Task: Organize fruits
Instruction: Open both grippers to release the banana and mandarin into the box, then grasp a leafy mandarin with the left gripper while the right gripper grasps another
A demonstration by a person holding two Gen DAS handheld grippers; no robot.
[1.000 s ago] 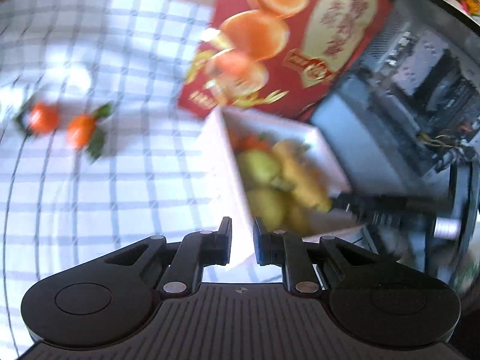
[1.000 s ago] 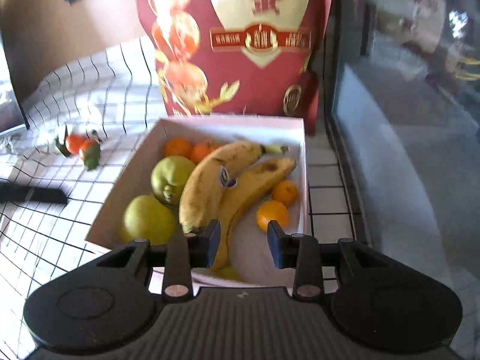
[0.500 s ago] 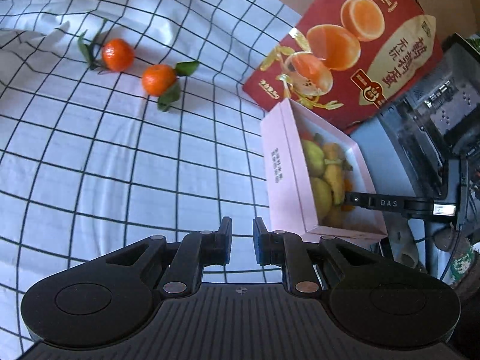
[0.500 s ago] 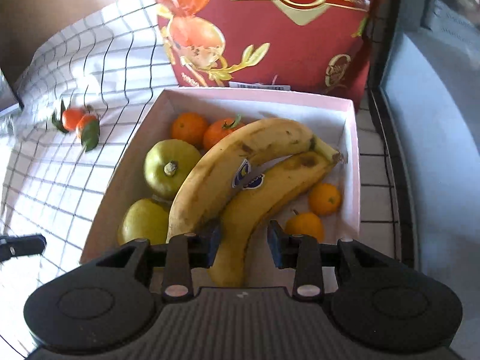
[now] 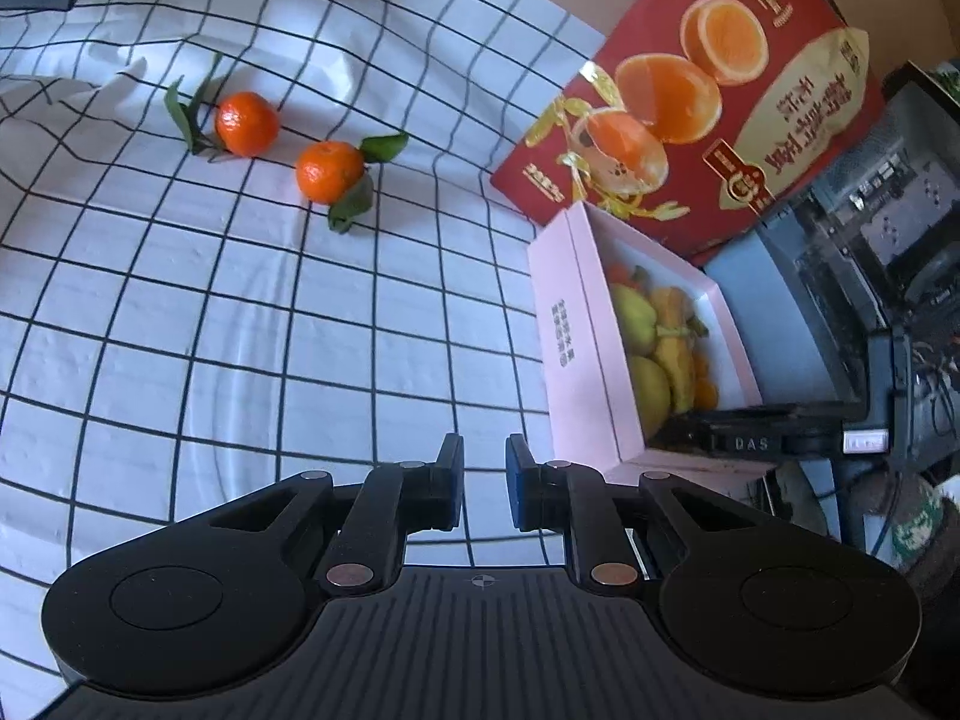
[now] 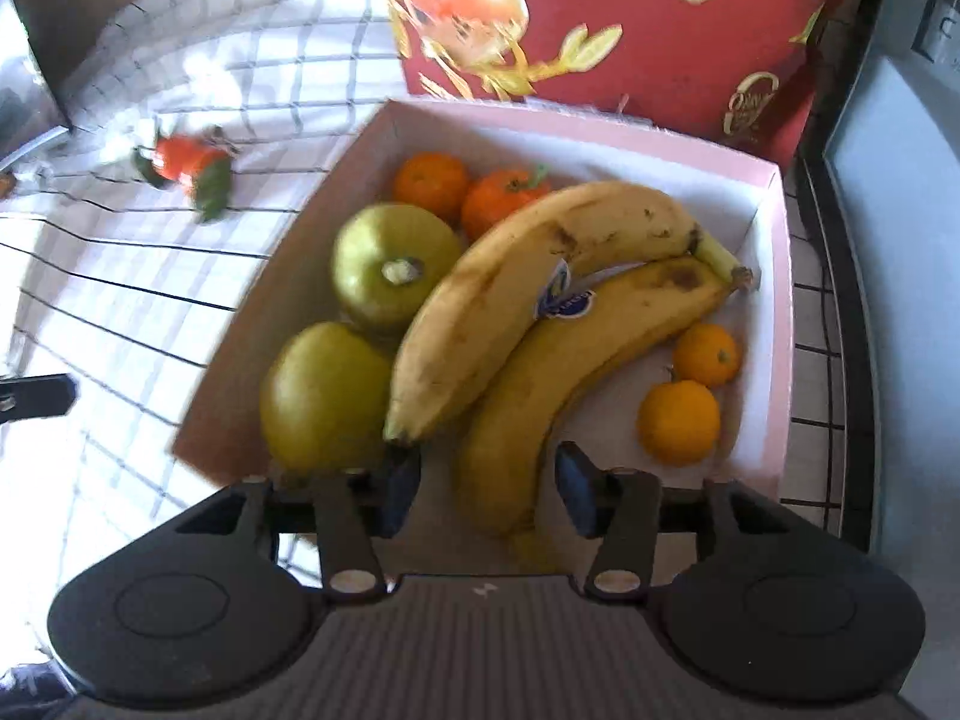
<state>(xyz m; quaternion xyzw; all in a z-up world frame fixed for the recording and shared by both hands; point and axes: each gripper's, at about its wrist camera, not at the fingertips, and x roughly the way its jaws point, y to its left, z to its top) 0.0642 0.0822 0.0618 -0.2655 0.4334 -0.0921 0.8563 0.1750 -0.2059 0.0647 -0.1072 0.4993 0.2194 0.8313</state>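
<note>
Hovering over the checked cloth (image 5: pixel 180 312), the left gripper (image 5: pixel 483 483) has its jaws drawn close with nothing between them. Two tangerines (image 5: pixel 329 171) with leaves lie on the cloth at the upper left of that view, well apart from the pink box (image 5: pixel 567 348) at right. In the right wrist view, the right gripper (image 6: pixel 486 489) has just been opening, its jaws either side of the lower banana (image 6: pixel 576 360) without pressing it. Green fruits (image 6: pixel 393 264) and small oranges (image 6: pixel 678 420) fill the box, before a red carton (image 6: pixel 660 18).
</note>
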